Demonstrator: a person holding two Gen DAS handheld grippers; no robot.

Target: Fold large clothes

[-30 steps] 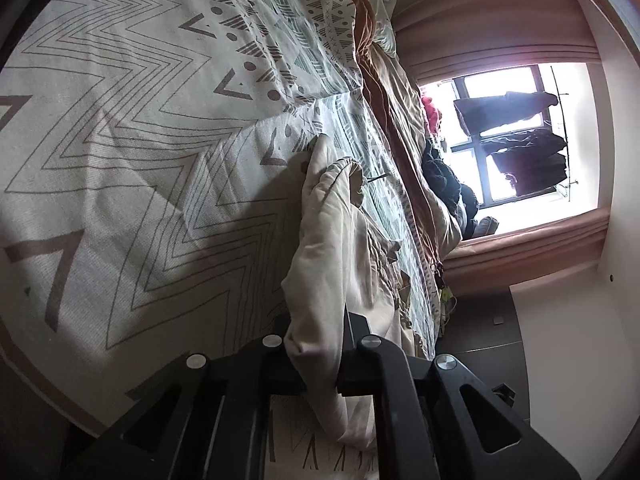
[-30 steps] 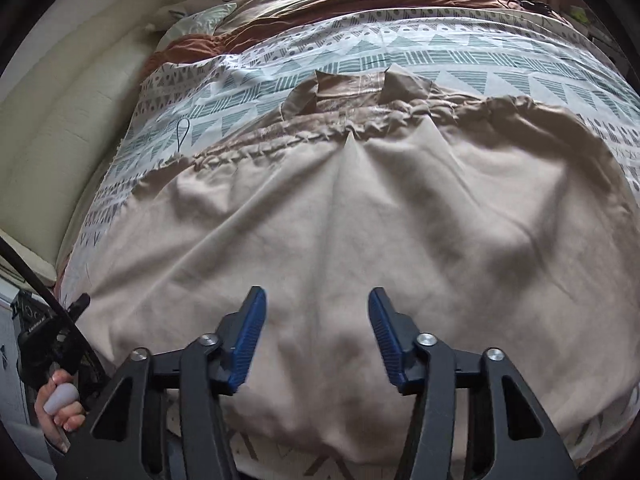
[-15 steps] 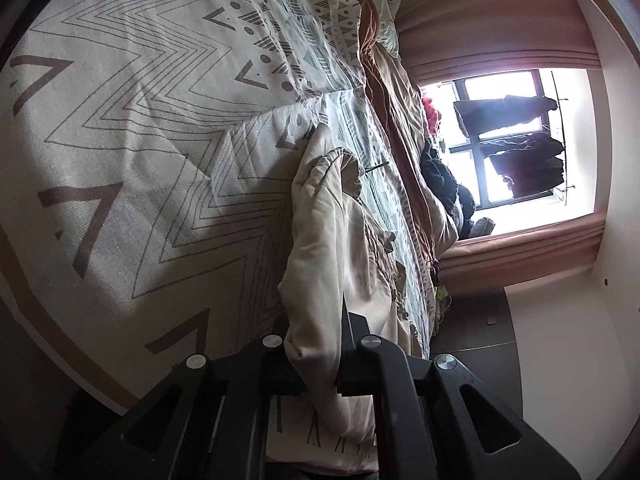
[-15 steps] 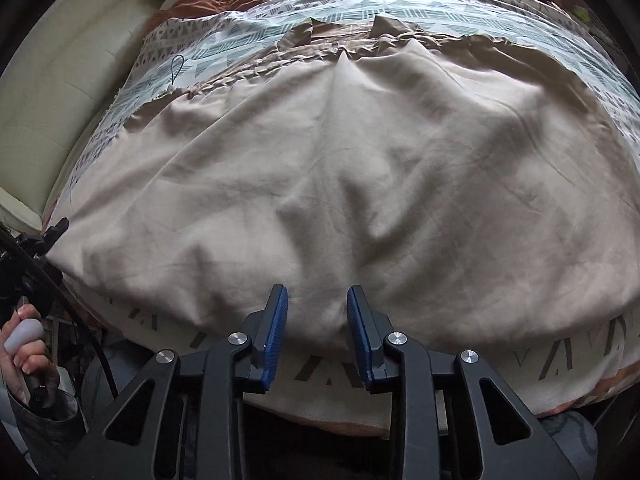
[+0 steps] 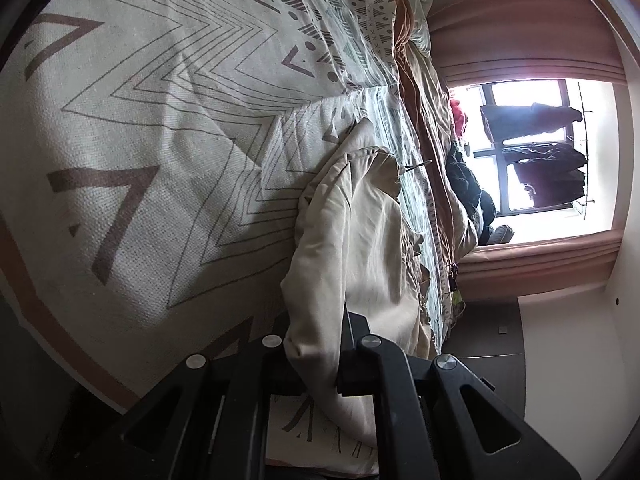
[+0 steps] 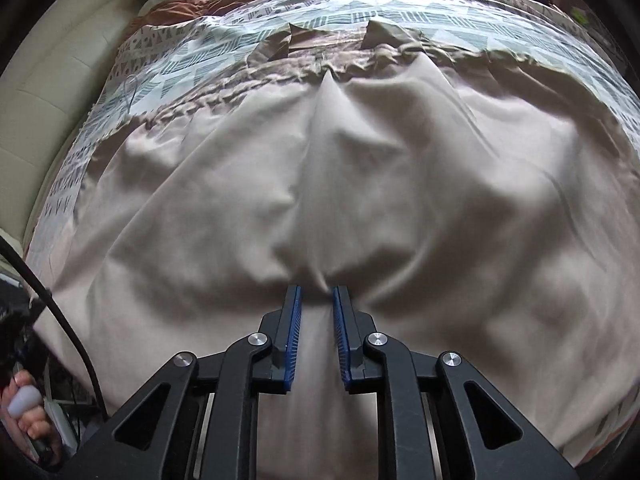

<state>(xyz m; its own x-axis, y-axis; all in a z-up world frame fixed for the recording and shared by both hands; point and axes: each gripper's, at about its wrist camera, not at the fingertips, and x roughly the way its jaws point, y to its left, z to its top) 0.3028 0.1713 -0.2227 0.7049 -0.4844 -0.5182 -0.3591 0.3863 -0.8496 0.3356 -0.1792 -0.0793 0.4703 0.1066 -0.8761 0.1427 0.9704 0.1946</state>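
A large beige garment lies spread over a patterned bed cover, its gathered waist and collar at the far side. My right gripper is shut on the garment's near hem, and the cloth rises in a ridge from the blue pads. In the left wrist view the same garment is bunched in a fold, and my left gripper is shut on its near edge. The left fingertips are hidden by the cloth.
The zigzag bed cover fills the left of the left wrist view. A bright window with hanging dark clothes and pink curtains is at the right. A cream padded headboard borders the bed. A hand holds the other gripper at lower left.
My right gripper has closed from open onto the garment's near hem, and the cloth now puckers upward. My left gripper kept its hold and shifted slightly along the bed.
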